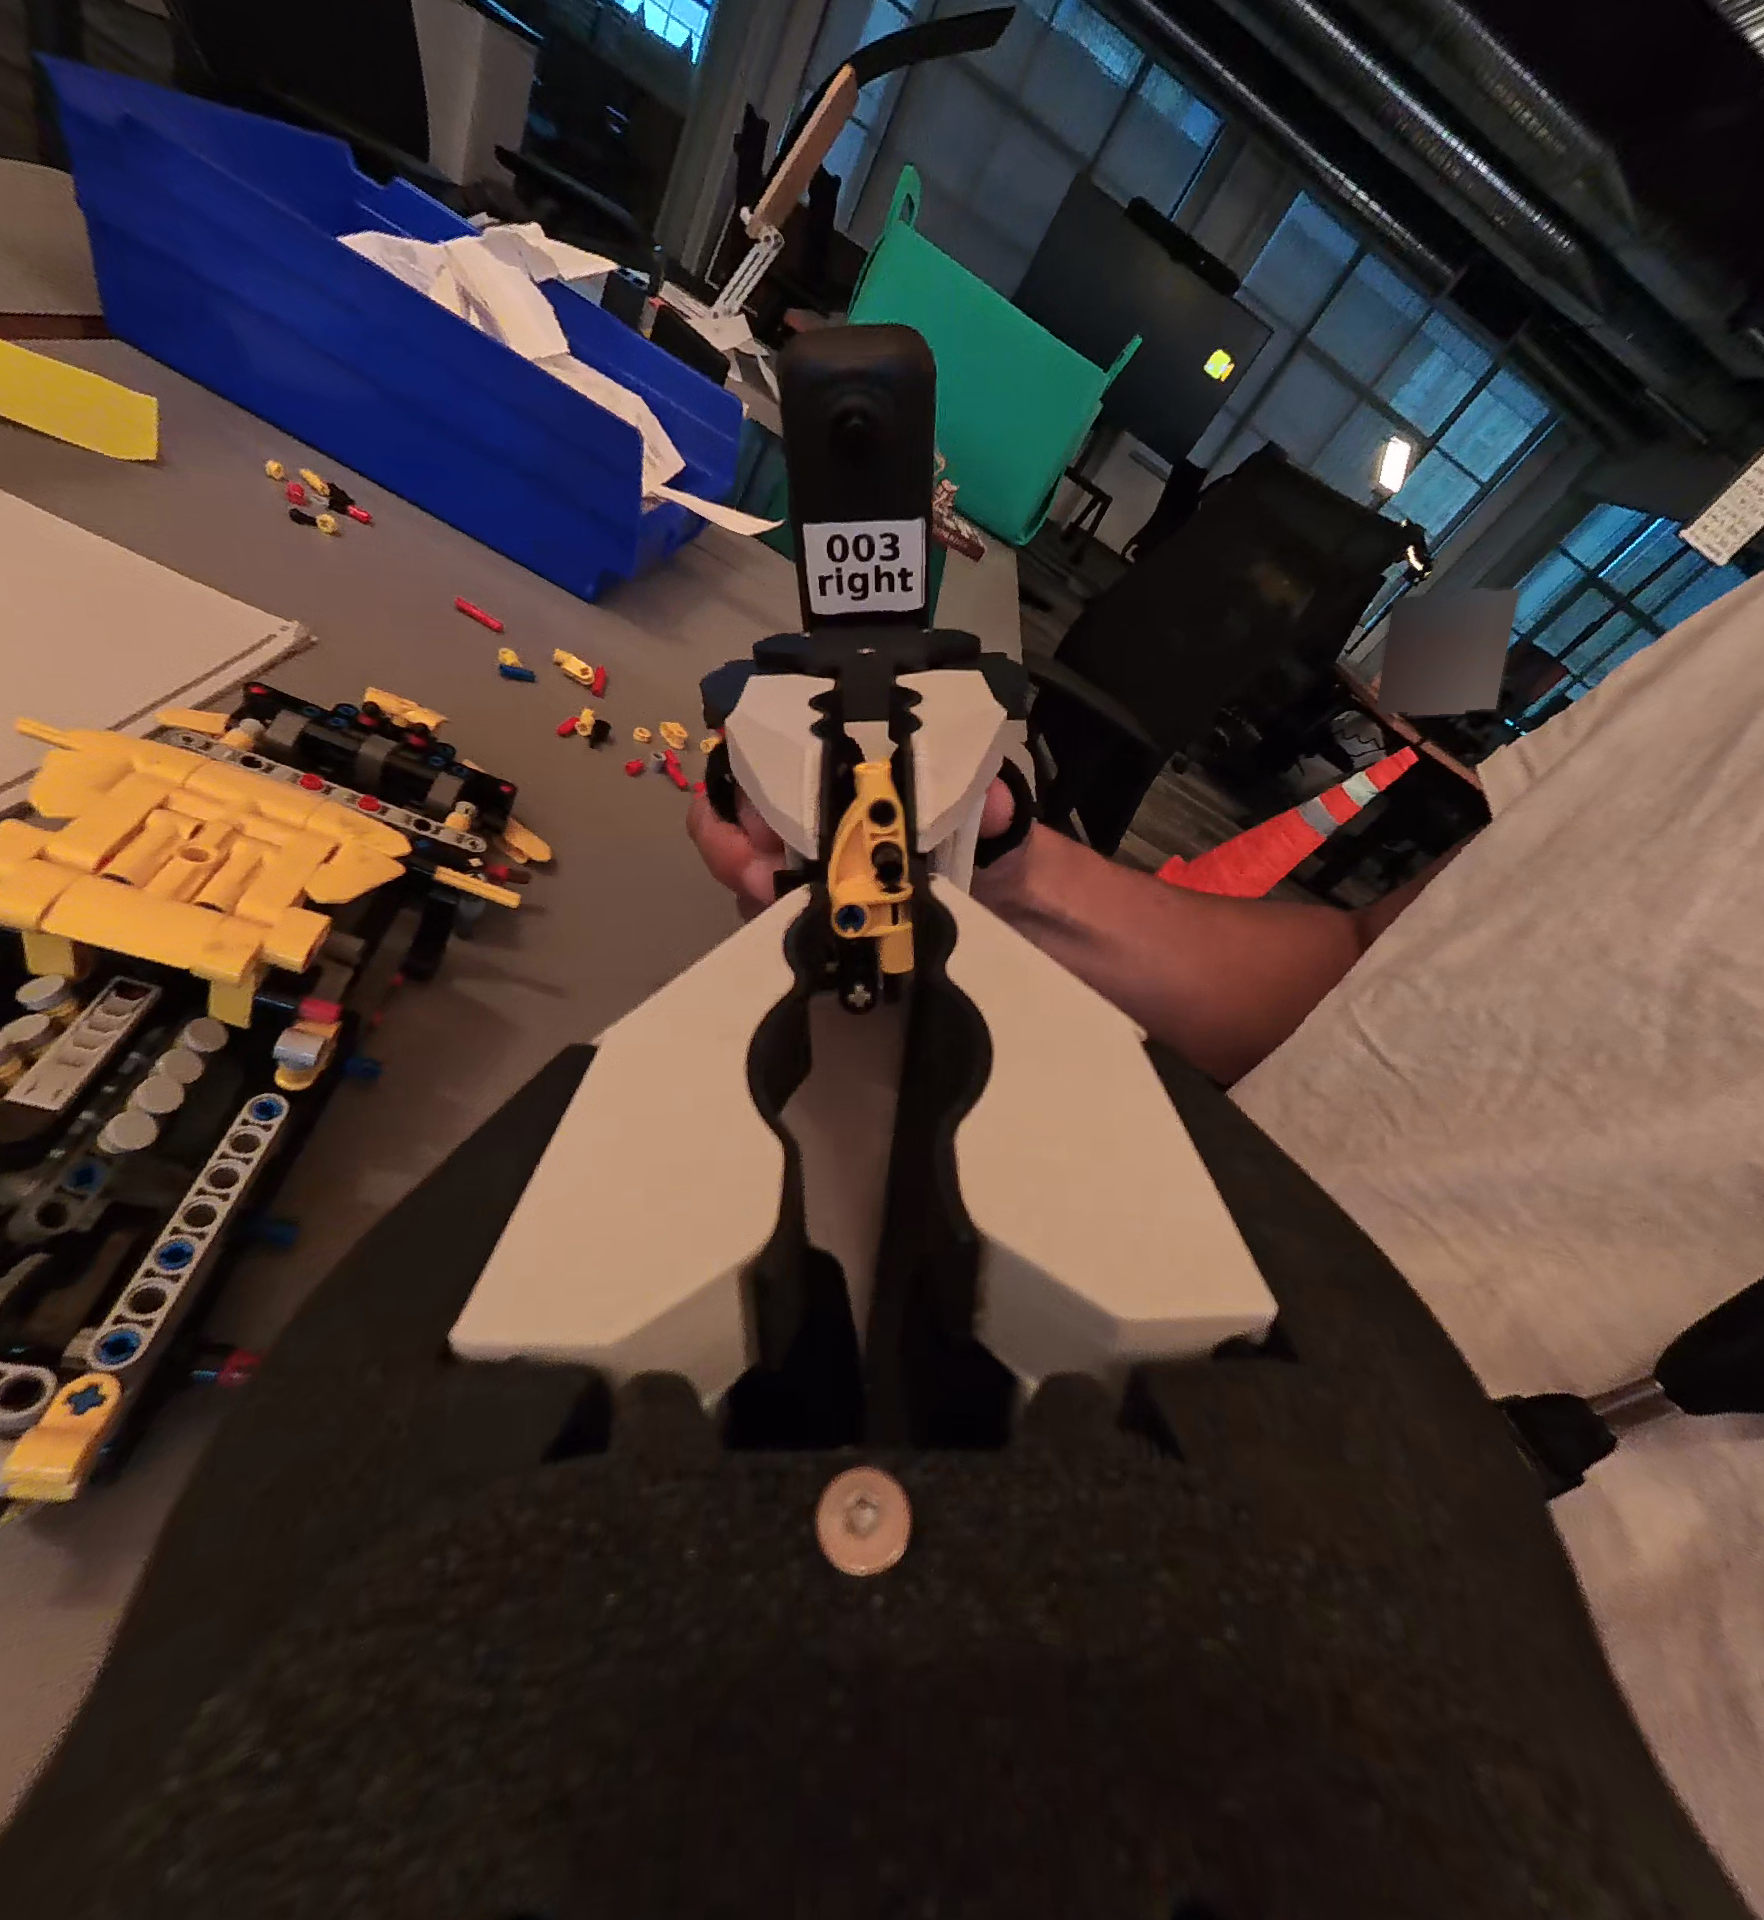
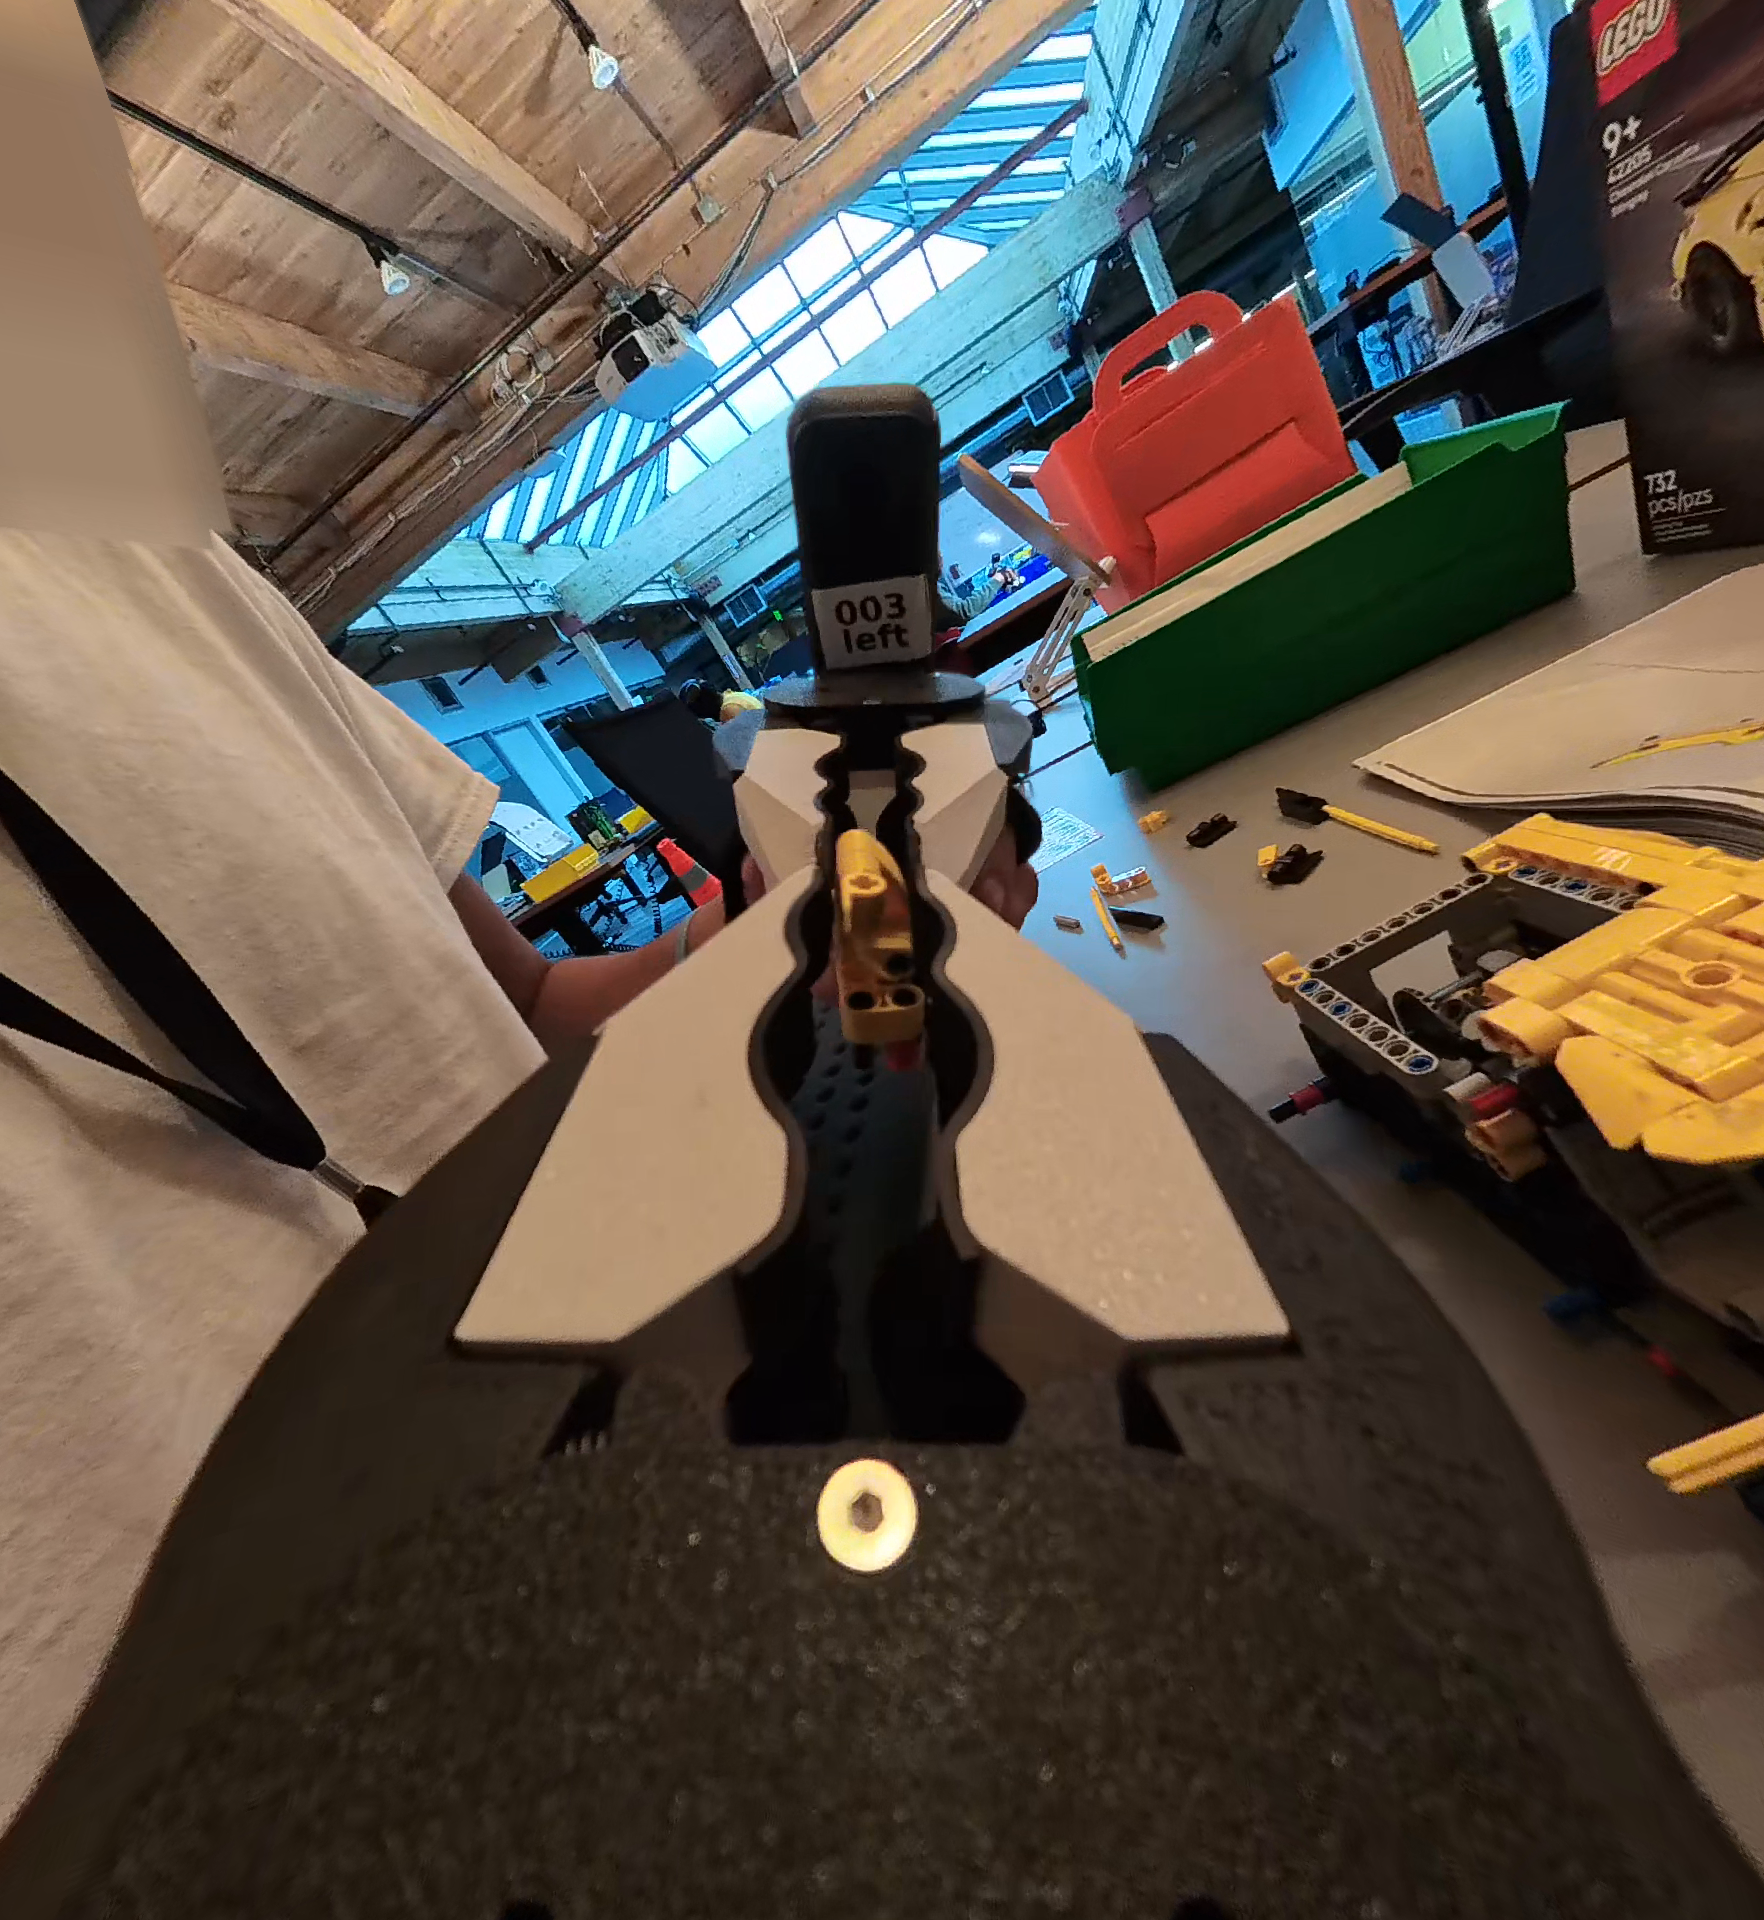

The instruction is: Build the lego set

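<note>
My two grippers face each other tip to tip above the table, each held in a hand. Between them is a small yellow Lego sub-assembly [image 1: 865,862] with black pins. My left gripper [image 1: 862,940] is shut on its near end. My right gripper [image 1: 862,800] is shut on its far end. In the right wrist view the same yellow piece [image 2: 873,935] sits between my right gripper's tips [image 2: 870,914], with the left gripper [image 2: 867,821] behind it. The part-built yellow and black car [image 1: 161,883] lies on the table to the left; it also shows in the right wrist view [image 2: 1636,997].
Loose small parts [image 1: 587,707] [image 2: 1210,831] lie scattered on the grey table. A blue bin [image 1: 338,343], a green bin [image 2: 1325,644], the set's box [image 2: 1730,260] and an instruction booklet [image 2: 1636,707] stand around. A person in a white shirt [image 2: 130,935] is close by. Left and right tips are no more than a few centimetres apart.
</note>
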Tool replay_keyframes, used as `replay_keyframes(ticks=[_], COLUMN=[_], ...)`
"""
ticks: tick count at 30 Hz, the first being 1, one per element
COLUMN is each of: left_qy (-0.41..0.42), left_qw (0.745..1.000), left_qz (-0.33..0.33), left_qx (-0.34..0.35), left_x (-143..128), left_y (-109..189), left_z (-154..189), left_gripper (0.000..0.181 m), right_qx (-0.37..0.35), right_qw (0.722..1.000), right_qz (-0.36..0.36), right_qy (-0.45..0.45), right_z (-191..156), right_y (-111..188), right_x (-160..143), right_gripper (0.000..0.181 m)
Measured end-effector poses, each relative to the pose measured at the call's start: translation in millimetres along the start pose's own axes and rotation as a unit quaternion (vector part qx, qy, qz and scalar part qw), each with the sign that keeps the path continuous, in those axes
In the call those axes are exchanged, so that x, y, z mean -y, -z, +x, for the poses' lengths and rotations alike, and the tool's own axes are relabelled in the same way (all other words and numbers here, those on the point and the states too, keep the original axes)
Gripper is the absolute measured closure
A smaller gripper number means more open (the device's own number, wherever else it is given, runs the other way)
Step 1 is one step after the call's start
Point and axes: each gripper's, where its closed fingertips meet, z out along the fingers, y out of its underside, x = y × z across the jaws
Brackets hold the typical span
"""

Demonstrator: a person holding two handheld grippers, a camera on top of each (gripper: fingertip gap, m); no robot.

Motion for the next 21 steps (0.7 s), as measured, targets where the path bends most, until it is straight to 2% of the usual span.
replay_keyframes(ticks=[7,11,13,16,18,21], left_qy=[0.013,0.019,0.024,0.014,0.004,0.001], left_qw=[1.0,1.0,1.0,1.0,1.0,1.0], left_qz=[0.003,0.001,0.007,-0.005,-0.015,-0.014], left_qx=[0.001,0.002,-0.005,-0.013,-0.011,-0.008], left_x=[-3,-6,-4,-6,-7,-4], left_y=[1,4,6,4,1,1], left_z=[-6,-8,-6,-2,0,-1], left_gripper=[0.166,0.166,0.166,0.167,0.167,0.166], right_qx=[-0.003,-0.051,-0.047,-0.038,-0.018,-0.017], right_qw=[1.0,0.998,0.998,0.997,0.998,0.998], right_qz=[-0.004,-0.003,-0.011,-0.048,-0.044,-0.038], right_qy=[0.015,0.044,0.036,0.041,0.042,0.037], right_z=[1,13,13,10,3,2], right_y=[1,8,11,7,4,5], right_x=[1,6,5,-7,-7,-5], right_gripper=[0.158,0.155,0.154,0.158,0.169,0.171])
